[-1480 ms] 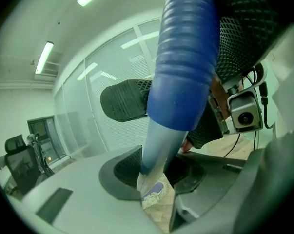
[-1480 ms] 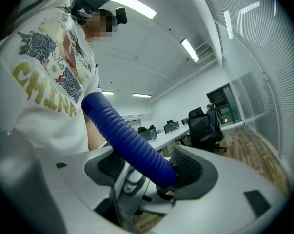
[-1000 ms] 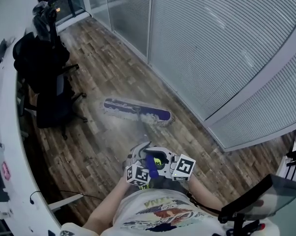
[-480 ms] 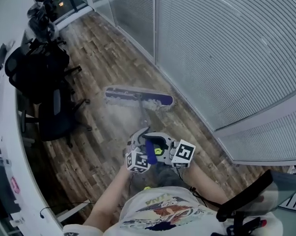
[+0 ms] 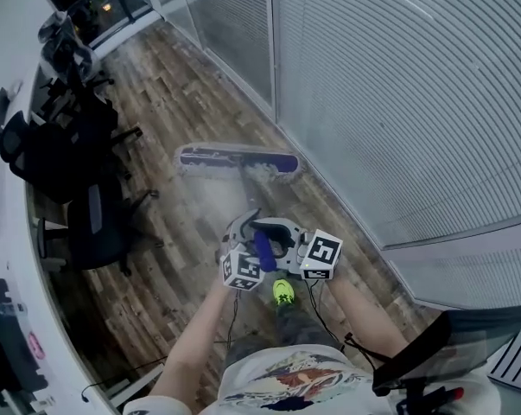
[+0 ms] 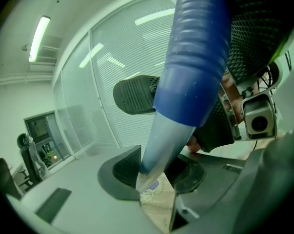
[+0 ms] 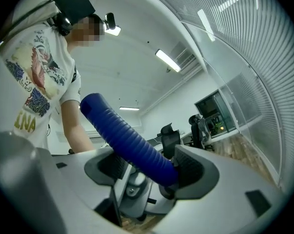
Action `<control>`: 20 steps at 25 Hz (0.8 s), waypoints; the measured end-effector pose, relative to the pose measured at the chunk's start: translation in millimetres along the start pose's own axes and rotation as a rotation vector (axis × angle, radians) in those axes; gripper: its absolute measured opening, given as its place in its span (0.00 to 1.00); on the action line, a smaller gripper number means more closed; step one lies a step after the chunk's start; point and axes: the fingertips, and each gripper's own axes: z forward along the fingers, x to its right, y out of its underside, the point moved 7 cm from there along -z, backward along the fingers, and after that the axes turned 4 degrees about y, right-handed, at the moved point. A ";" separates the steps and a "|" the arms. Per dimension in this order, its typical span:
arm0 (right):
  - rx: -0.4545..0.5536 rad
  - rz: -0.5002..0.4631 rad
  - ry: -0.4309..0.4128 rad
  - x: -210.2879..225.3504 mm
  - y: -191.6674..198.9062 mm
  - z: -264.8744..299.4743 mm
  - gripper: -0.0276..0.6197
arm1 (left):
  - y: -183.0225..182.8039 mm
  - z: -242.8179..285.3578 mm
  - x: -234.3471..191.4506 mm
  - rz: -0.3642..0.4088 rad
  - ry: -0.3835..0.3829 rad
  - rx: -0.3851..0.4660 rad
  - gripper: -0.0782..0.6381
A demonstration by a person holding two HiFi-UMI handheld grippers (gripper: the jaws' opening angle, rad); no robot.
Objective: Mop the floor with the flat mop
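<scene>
A wood-plank floor fills the middle of the head view, bounded on the right by a long glass wall with closed blinds, and on the left by a curved white desk with black office chairs pushed up beside it. The mop lies with its flat head down on the floor ahead of the person, set crosswise, its purple top edged with pale fringe and its right end close to the foot of the glass wall. From the head its handle runs back toward the person, a silver pole that ends in a blue ribbed grip. Both tools grasp this handle, just beside each other in front of the person's chest. The left gripper is clamped on the silver pole right below the blue grip, the pole wedged between its two dark pads. The right gripper is clenched on the blue ribbed part, which passes slantwise between its jaws and sticks out past them toward the person. A green shoe shows on the floor below the grippers
</scene>
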 end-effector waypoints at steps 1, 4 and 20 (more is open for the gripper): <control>0.000 0.001 0.001 3.0 -2.5 0.1 0.49 | -1.7 2.5 -2.3 -0.012 -0.005 0.002 0.27; -0.009 0.015 0.001 -0.5 -2.1 -1.8 0.49 | -2.4 0.6 1.7 -0.023 -0.009 0.000 0.27; -0.079 0.030 0.065 -226.1 59.1 11.7 0.50 | 39.6 -193.7 119.7 -0.043 0.030 0.046 0.26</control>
